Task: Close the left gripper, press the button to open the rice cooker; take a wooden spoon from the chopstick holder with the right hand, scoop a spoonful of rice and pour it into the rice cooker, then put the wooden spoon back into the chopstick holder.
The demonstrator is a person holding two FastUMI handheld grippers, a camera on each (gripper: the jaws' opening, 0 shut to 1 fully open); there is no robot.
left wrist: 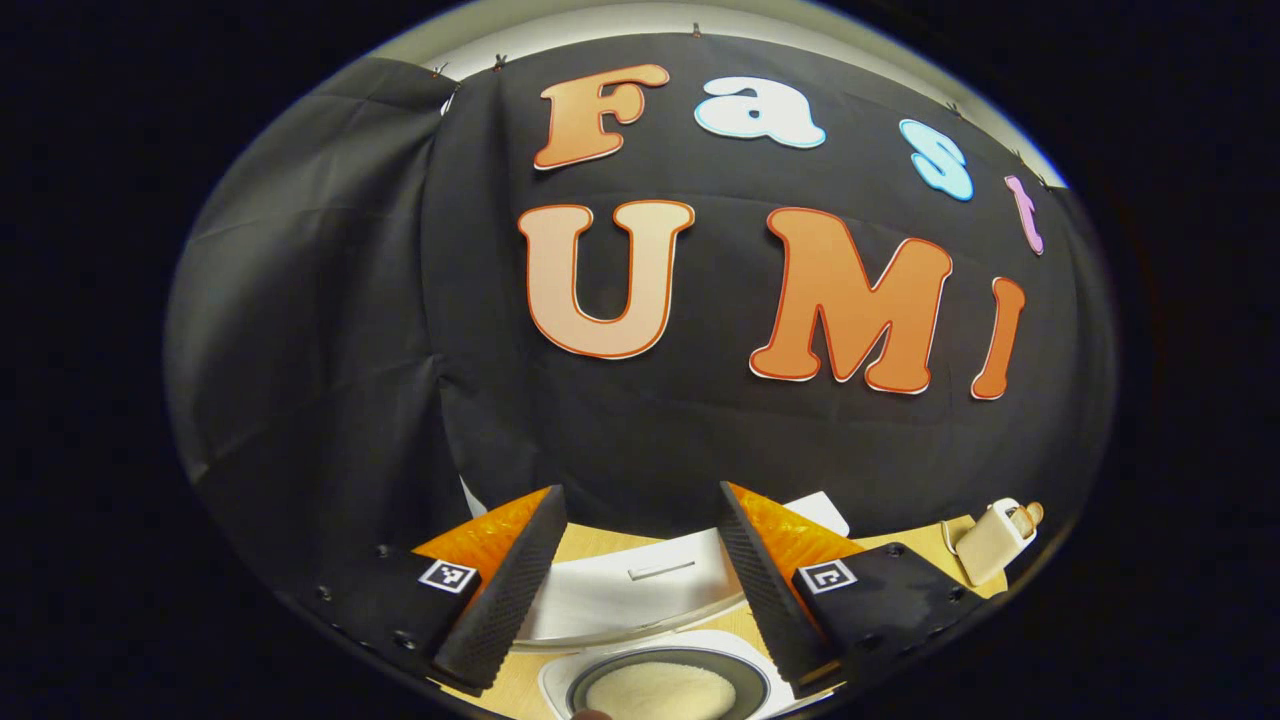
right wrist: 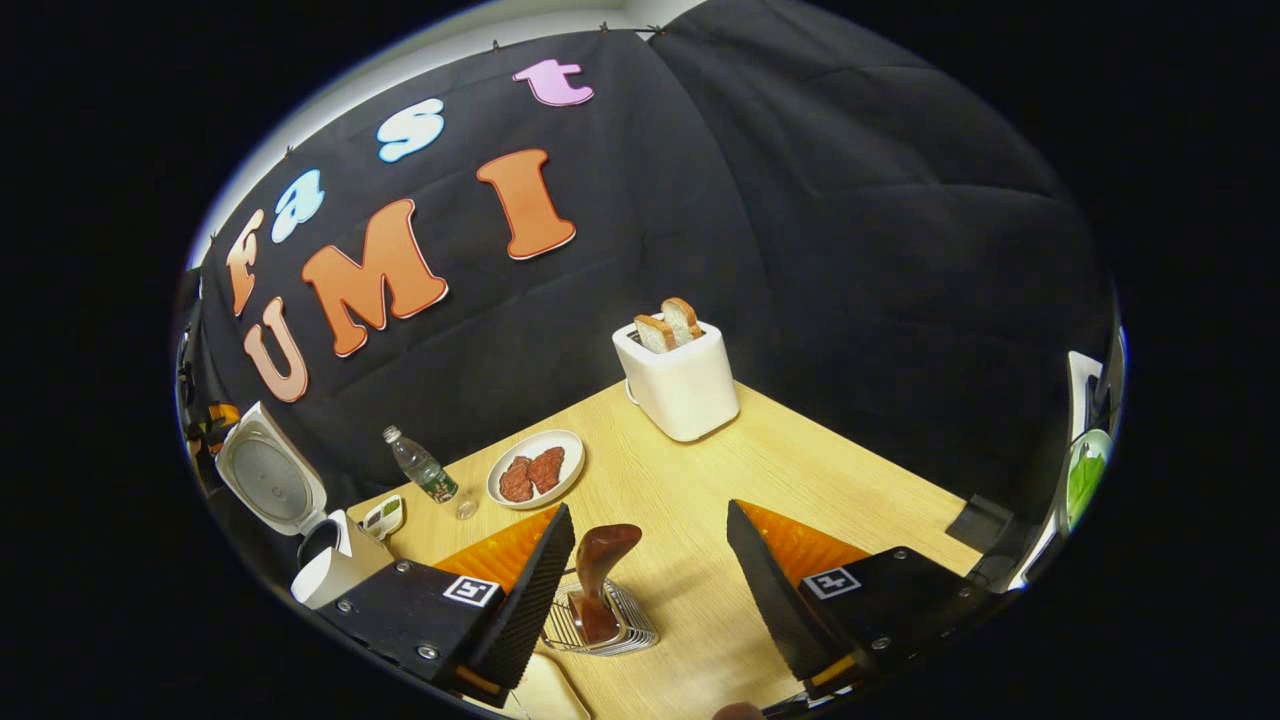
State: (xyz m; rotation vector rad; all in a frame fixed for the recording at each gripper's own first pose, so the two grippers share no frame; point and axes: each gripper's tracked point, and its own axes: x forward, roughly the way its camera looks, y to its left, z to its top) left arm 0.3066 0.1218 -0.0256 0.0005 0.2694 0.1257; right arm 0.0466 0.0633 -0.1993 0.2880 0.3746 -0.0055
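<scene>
In the right gripper view the wooden spoon (right wrist: 603,565) stands bowl-up in the wire chopstick holder (right wrist: 612,630). My right gripper (right wrist: 648,515) is open around the spoon, which sits nearer the left finger and touches neither. The white rice cooker (right wrist: 335,572) stands at the far left with its lid (right wrist: 268,478) raised. In the left gripper view my left gripper (left wrist: 640,492) is open and holds nothing. Below it are the white lid (left wrist: 630,600) and a dark-rimmed pot of white rice (left wrist: 660,692).
On the wooden table (right wrist: 800,470) stand a white toaster (right wrist: 680,385) with two slices of bread, a plate of meat (right wrist: 535,470), a water bottle (right wrist: 420,468) and a small dish (right wrist: 383,515). The same toaster (left wrist: 990,540) appears in the left gripper view.
</scene>
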